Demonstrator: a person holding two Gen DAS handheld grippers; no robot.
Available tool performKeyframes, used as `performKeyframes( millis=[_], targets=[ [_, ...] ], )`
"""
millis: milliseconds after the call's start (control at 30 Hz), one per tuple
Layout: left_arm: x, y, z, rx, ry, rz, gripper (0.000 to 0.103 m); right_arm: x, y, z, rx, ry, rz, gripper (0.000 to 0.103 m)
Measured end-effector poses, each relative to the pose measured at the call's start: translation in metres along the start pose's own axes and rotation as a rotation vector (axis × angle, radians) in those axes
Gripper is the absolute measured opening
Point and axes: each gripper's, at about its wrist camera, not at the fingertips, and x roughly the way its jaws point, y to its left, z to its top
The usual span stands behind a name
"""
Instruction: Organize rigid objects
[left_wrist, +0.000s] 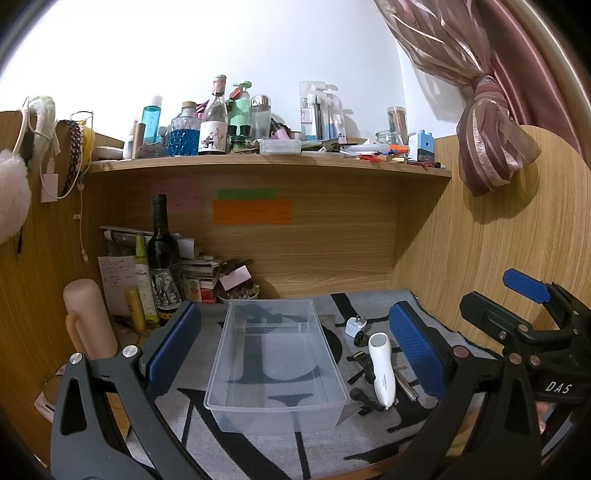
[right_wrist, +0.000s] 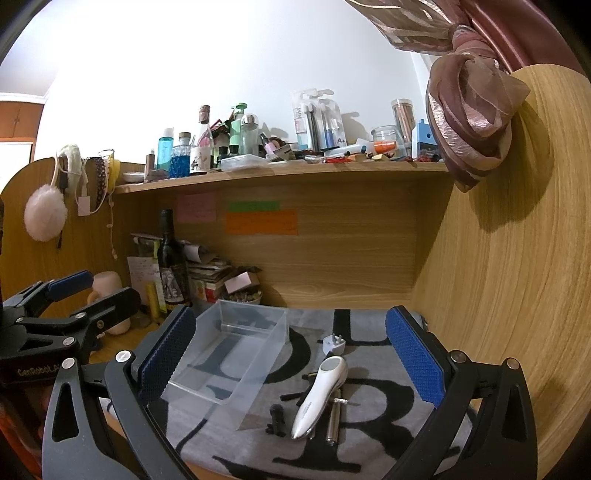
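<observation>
A clear plastic bin (left_wrist: 275, 363) (right_wrist: 232, 360) stands empty on the grey lettered mat (left_wrist: 258, 454) (right_wrist: 384, 417). To its right lie a white handheld device (left_wrist: 381, 369) (right_wrist: 321, 397), a white plug adapter (left_wrist: 355, 326) (right_wrist: 333, 344), a metal cylinder (left_wrist: 405, 386) (right_wrist: 333, 421) and small black pieces (left_wrist: 364, 400) (right_wrist: 277, 419). My left gripper (left_wrist: 295, 350) is open, its blue pads flanking the bin. My right gripper (right_wrist: 291, 365) is open above the small items, holding nothing. Each gripper also shows at the edge of the other's view.
A dark wine bottle (left_wrist: 162, 258) (right_wrist: 171, 258), a pink flask (left_wrist: 90, 321) and stacked papers crowd the desk's back left corner. The shelf (left_wrist: 266, 162) (right_wrist: 280, 171) above carries several bottles and stationery. A wooden side panel (right_wrist: 517, 258) and tied curtain (left_wrist: 487, 136) stand on the right.
</observation>
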Motion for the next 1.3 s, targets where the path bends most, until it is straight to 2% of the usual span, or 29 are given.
performKeyframes(
  millis=[1300],
  targets=[
    [0.0002, -0.0002, 0.0003, 0.005, 0.002, 0.000, 0.103, 0.0020, 0.0058, 0.0002, -0.002, 0.007, 0.008, 0.103]
  ],
)
